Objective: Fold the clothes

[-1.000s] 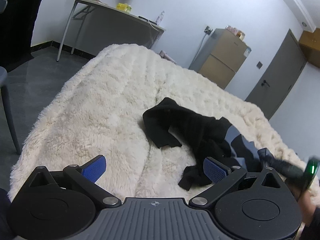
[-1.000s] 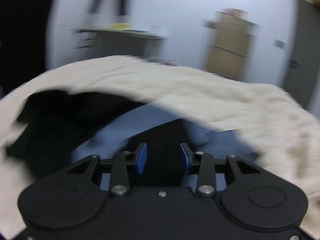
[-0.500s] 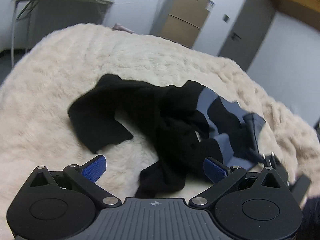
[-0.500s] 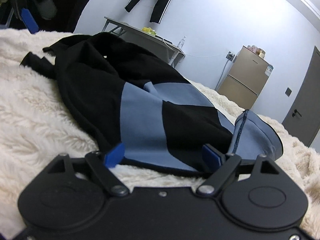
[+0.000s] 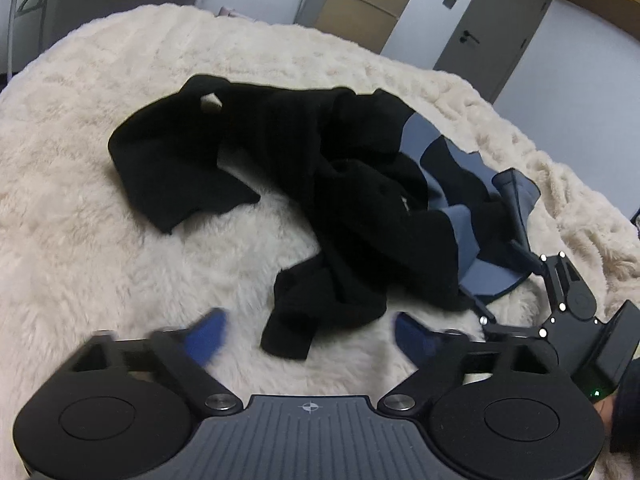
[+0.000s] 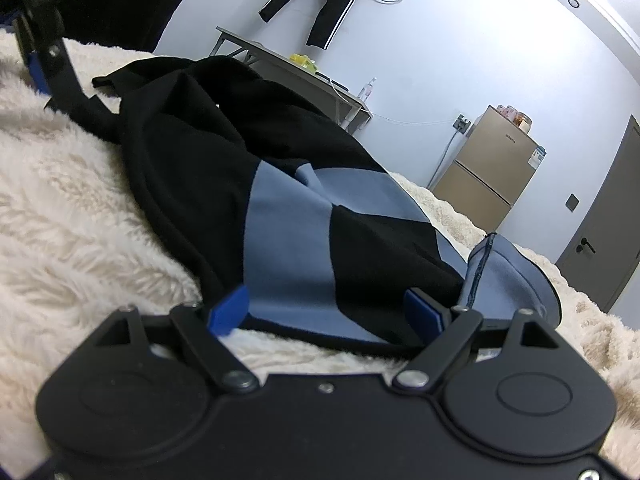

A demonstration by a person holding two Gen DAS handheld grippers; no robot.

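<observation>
We held the left tool (image 5: pixel 308 334) wide apart above the garment (image 5: pixel 340 184), empty. Our right tool (image 6: pixel 326 308) also stood apart, its fingers (image 6: pixel 230 306) touching the garment's hem on the blanket (image 6: pixel 72 208).

A black garment with blue-grey panels (image 5: pixel 360 208) lies crumpled and unfolded on the fluffy cream blanket (image 5: pixel 120 264). One black sleeve stretches out to one side and lies flat, another bunched black end trails toward the near edge, and the blue-grey panelled part is heaped at the opposite side.
</observation>
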